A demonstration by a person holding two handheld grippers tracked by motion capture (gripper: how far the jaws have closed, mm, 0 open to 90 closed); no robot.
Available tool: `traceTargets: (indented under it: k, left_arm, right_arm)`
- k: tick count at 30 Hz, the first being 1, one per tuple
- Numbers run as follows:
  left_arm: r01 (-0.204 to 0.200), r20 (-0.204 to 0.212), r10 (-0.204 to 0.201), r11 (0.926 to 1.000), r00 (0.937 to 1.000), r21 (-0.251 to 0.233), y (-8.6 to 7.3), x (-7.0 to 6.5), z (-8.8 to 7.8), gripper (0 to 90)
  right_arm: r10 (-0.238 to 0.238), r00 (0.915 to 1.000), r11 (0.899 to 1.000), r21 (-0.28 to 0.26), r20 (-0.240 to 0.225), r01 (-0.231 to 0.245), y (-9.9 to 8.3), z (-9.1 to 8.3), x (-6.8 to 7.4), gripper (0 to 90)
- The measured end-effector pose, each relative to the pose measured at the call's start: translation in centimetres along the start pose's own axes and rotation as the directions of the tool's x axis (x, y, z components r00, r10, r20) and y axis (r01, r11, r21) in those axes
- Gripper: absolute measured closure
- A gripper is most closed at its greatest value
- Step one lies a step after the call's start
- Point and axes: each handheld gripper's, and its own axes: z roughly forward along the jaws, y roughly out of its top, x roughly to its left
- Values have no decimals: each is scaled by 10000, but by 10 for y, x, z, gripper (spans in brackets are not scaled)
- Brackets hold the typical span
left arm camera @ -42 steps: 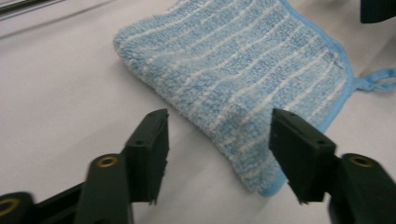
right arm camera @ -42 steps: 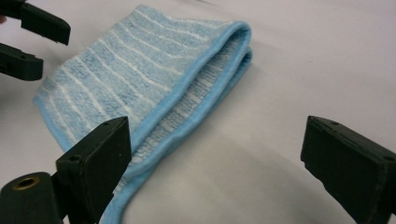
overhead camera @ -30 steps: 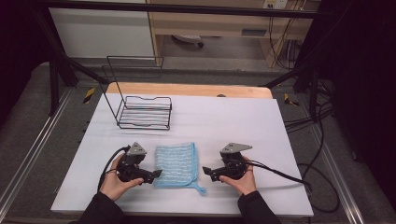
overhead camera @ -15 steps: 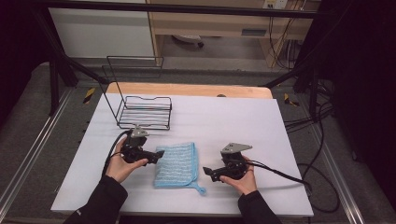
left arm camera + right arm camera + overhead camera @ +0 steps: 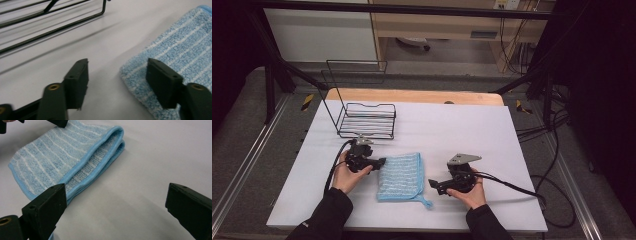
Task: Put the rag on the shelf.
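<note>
One white table [image 5: 472, 130] is carrying everything; one black wire rack [image 5: 364, 120] is standing at its far left, empty as far as I can see; one blue striped cloth [image 5: 401, 175] is lying folded double near the front edge, between the two hands, with its hanging loop pointing toward the person.

Two grippers are working. The left gripper [image 5: 379, 162] is sitting at the cloth's far left corner; its jaws have just been closing and are standing part-way apart, one over the cloth [image 5: 180, 52], the other over bare table, neither pinching anything yet. The right gripper [image 5: 432, 185] is waiting just beside the cloth's near right corner, jaws wide apart, nothing between them.

Risks, as I am judging them: the left jaw riding on top of the pile may be pressing the cloth down rather than getting under it, so the pinch could catch one layer alone and peel the fold open; a close on mere edge fibres could slip; dragging leftward could snag the rack.
</note>
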Motion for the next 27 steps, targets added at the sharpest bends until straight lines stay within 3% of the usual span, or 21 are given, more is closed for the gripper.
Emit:
traceTargets:
  k: [8,15,20,24,27]
  left_arm:
    - [364,560,-374,9992,9977,191,-3,-1,4,586]
    - [521,896,-542,9983,9945,263,-6,-3,7,701]
    - [541,1007,-571,9980,9933,321,-6,-3,8,749]
    - [553,1002,-583,9979,9933,330,-6,-4,8,769]
    - [485,1012,-512,9984,9935,296,-6,-4,9,775]
  right_arm:
    - [45,9999,10000,-15,-119,-45,1,-1,0,57]
    - [48,9997,10000,-17,-228,-49,1,0,-1,61]
    - [301,9987,9993,-187,-411,-309,7,0,-4,77]
    - [719,9956,9948,-683,-603,-760,16,0,-7,105]
    - [569,9978,9974,-419,-347,-583,27,7,-5,121]
